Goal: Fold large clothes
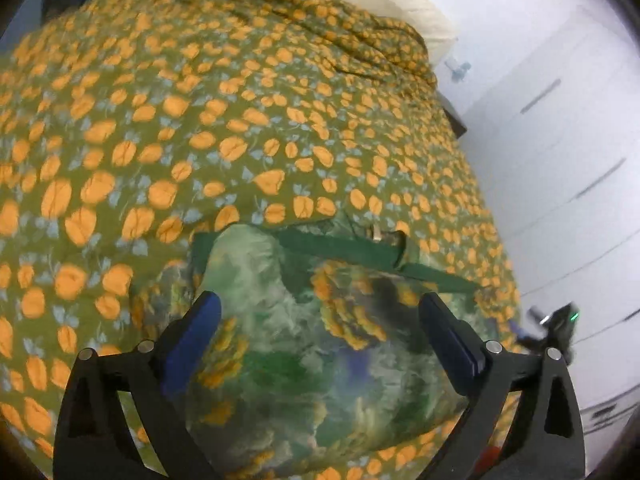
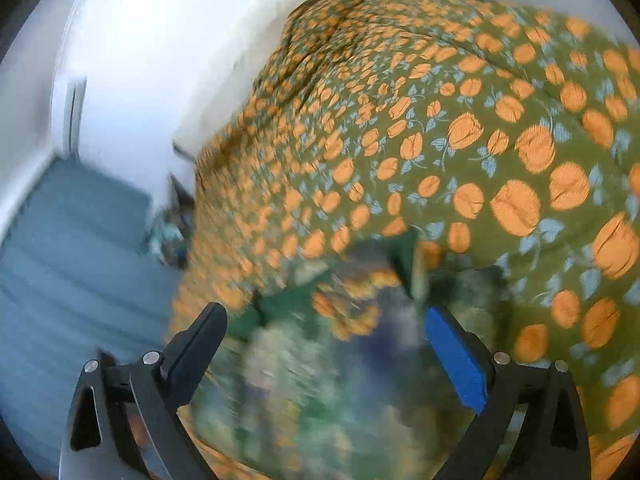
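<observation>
Green-marbled garment (image 1: 304, 360) with orange blooms — dark-green trim, lying bunched

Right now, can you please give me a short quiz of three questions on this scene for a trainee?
1. True or false: both grippers stand with open jaws.
2. What pattern does the bedspread carry? A) blue stripes B) orange flowers on green C) plain white
3. Name what lies under the left gripper.

Key:
1. True: left gripper, right gripper.
2. B: bedspread.
3. The folded floral garment with a green strap.
</observation>
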Demonstrator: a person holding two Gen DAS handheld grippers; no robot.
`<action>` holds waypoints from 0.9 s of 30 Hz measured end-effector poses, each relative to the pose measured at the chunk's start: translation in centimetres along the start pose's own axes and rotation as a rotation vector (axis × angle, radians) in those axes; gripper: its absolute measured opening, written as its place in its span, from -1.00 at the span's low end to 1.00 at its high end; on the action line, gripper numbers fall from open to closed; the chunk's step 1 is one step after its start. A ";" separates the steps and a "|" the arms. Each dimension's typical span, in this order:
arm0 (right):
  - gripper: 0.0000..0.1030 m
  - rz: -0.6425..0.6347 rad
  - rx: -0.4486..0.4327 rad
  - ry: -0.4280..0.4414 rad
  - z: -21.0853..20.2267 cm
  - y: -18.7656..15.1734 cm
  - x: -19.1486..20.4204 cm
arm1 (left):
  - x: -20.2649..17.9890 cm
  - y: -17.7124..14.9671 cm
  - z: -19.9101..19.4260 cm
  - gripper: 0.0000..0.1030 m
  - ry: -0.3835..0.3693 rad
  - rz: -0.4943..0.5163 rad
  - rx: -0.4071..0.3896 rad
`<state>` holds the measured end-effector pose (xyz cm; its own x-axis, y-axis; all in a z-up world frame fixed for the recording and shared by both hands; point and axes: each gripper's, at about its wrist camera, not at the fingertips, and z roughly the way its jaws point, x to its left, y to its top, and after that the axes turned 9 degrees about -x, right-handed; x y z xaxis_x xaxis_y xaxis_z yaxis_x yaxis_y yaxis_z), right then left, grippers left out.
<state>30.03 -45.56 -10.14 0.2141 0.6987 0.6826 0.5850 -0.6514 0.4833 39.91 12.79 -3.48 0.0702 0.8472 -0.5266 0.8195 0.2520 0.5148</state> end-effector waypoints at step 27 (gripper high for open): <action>0.28 -0.497 0.063 -0.322 0.9 -7.0 1.2 | 0.9 -10.9 -5.4 0.63 0.317 0.260 -0.101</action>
<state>26.89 -39.86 -13.23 0.1232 0.9764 0.1776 0.7193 -0.2112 0.6618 28.00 13.29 -5.91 0.0763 0.9866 -0.1444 0.7365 0.0419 0.6751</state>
